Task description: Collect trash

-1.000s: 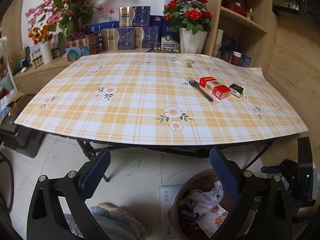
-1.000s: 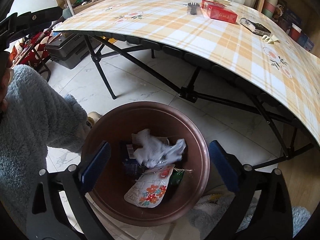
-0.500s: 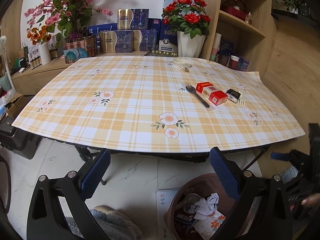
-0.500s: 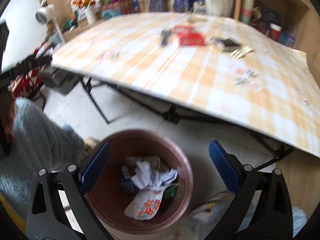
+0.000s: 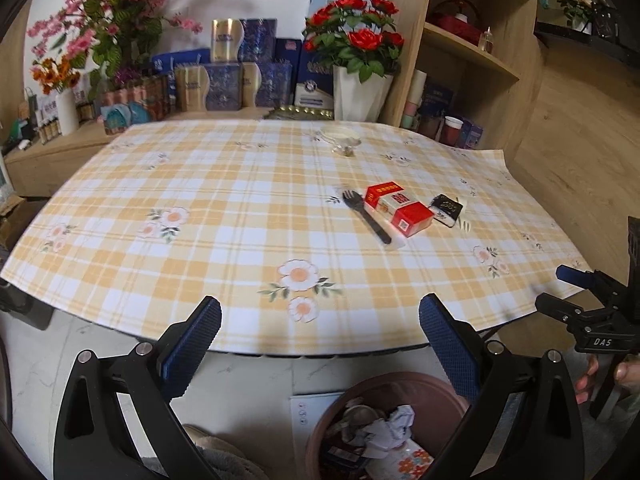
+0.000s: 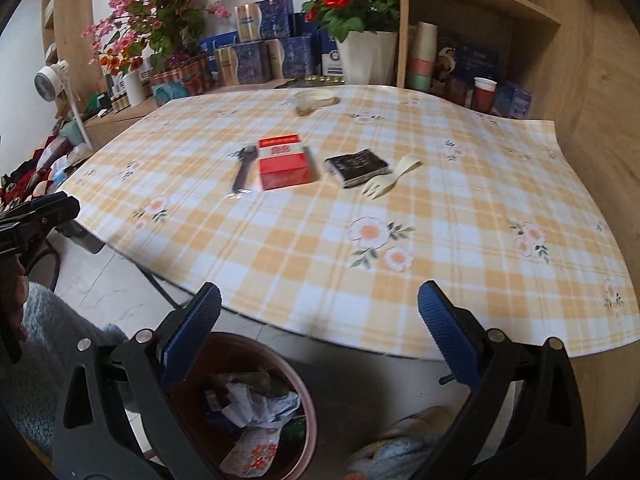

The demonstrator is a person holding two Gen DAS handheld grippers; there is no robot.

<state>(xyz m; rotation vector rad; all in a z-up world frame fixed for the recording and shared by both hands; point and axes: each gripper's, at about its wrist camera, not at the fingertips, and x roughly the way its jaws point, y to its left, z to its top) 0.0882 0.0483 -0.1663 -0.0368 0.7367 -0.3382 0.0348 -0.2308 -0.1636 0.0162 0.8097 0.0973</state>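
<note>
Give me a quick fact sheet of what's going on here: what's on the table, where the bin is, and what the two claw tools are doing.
table: checked floral cloth
items on it: red box, black fork, black packet, cream fork, in a row
far edge: small clear dish
bin: brown trash bin on the floor before the table, holding crumpled paper and wrappers
left gripper: open, empty
right gripper: open, empty
</note>
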